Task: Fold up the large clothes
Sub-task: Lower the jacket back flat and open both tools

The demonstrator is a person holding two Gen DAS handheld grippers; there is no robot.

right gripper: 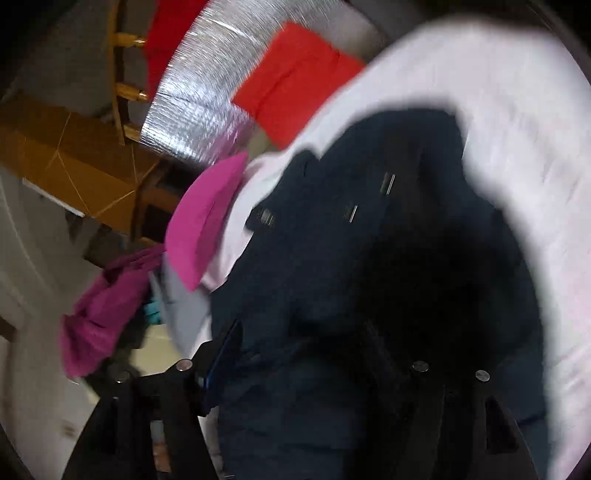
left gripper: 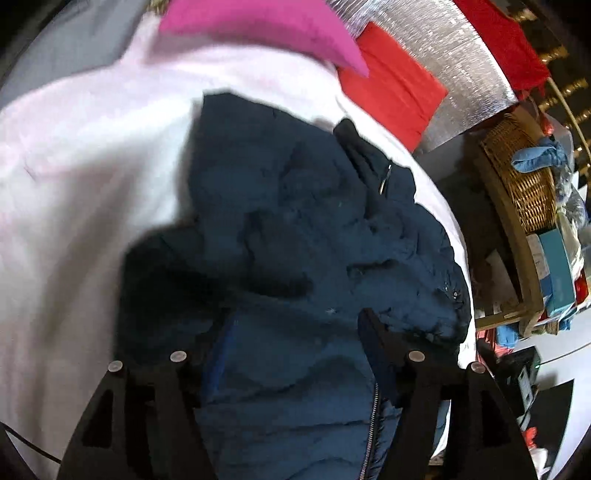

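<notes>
- A navy quilted jacket (left gripper: pixel 295 229) lies crumpled on a pale pink sheet (left gripper: pixel 74 177) spread over the surface, filling the near middle of my left wrist view; its zipper (left gripper: pixel 373 432) runs down toward the near edge, and a small metal pull (left gripper: pixel 386 179) shows near its dark collar.
- My left tool (left gripper: pixel 295 332) hovers low over the jacket with its jaws set wide; the right finger (left gripper: pixel 373 332) presses into the puffy fabric, while the left finger is lost in shadow against the dark cloth, and nothing is pinched between them.
- From my right wrist view, heavily blurred, the same jacket (right gripper: pixel 369 258) spreads dark across the frame on the pink sheet (right gripper: pixel 517 129).
- My right tool (right gripper: pixel 303 354) sits over the jacket's near portion; the fingers melt into the dark fabric, so I cannot tell whether it grips anything.
- A folded magenta garment (left gripper: pixel 266 26) lies at the far edge of the sheet, with a folded red garment (left gripper: pixel 395 88) just to its right on a silver foil mat (left gripper: pixel 443 55).
- To the right of the surface, in the left wrist view, stands a wicker basket (left gripper: pixel 524 177) with a blue cloth (left gripper: pixel 539 155) draped on it, and a teal box (left gripper: pixel 557 273) nearer.
- In the right wrist view a purple garment (right gripper: pixel 107 306) hangs off the left side of the surface, below a brown cardboard box (right gripper: pixel 74 162).
</notes>
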